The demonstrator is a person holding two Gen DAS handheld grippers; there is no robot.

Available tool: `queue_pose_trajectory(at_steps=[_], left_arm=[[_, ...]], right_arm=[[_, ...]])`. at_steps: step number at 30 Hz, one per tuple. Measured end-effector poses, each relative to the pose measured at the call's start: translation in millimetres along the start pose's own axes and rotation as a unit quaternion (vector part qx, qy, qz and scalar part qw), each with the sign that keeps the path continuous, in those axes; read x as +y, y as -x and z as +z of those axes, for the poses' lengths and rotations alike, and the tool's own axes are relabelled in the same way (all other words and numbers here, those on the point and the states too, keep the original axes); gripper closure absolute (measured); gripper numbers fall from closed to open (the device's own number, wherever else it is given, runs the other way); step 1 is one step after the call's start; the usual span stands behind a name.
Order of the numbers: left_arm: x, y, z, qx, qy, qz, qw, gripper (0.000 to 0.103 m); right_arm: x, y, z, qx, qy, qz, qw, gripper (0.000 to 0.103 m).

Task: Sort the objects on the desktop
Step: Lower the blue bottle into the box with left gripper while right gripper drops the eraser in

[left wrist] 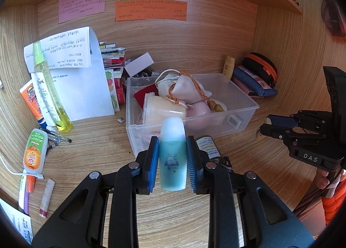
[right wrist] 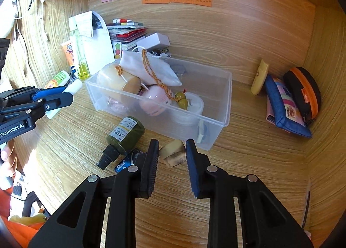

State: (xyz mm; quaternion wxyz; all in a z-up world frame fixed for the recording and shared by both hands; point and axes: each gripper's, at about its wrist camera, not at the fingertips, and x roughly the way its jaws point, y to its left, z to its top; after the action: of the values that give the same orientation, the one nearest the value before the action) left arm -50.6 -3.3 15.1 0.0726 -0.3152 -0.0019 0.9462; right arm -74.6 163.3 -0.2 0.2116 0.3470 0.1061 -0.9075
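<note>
At the far left of the left wrist view, a tall yellow-green spray bottle (left wrist: 50, 94) is seen leaning against white papers, with an orange sunscreen tube (left wrist: 31, 102) beside it. At the centre, a small teal plastic bottle with a frosted white cap (left wrist: 173, 157) is clamped by its body between the blue pads of the left gripper (left wrist: 173, 161), held in front of the clear plastic storage box (left wrist: 242, 116), which is already filled with pouches and jars. The bottle is judged light, stiff and rather smooth, so a grip across its middle below the cap is favoured. In the right wrist view, a dark green glass bottle with a black nozzle (right wrist: 125, 135) is seen lying on the desk at lower centre-left. Just to its right, a small cream-coloured block (right wrist: 173, 154) is pinched at the fingertips of the right gripper (right wrist: 172, 152), which is nearly closed; it looks light and solid, best held by its flat sides.
</note>
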Motion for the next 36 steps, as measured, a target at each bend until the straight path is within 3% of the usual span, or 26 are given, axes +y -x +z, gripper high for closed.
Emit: queue_pose_trajectory(at_steps=[14, 23, 36], left_arm=[[1.0, -18.8, 34.6, -0.011, 0.017, -0.014, 0.9997, 0.079], [-22.4, -38.1, 64.0, -0.013, -0.009, -0.038, 0.9992, 0.079], [-57.0, -92.7, 79.8, 0.032, -0.044, -0.078, 0.9955, 0.079]], right_arm=[[-27.4, -0.2, 27.1, -0.029, -0.012, -0.011, 0.999, 0.080], [-41.9, -12.3, 41.6, -0.033, -0.014, -0.011, 0.999, 0.080], [-49.8, -41.9, 45.8, -0.009, -0.014, 0.007, 1.000, 0.080]])
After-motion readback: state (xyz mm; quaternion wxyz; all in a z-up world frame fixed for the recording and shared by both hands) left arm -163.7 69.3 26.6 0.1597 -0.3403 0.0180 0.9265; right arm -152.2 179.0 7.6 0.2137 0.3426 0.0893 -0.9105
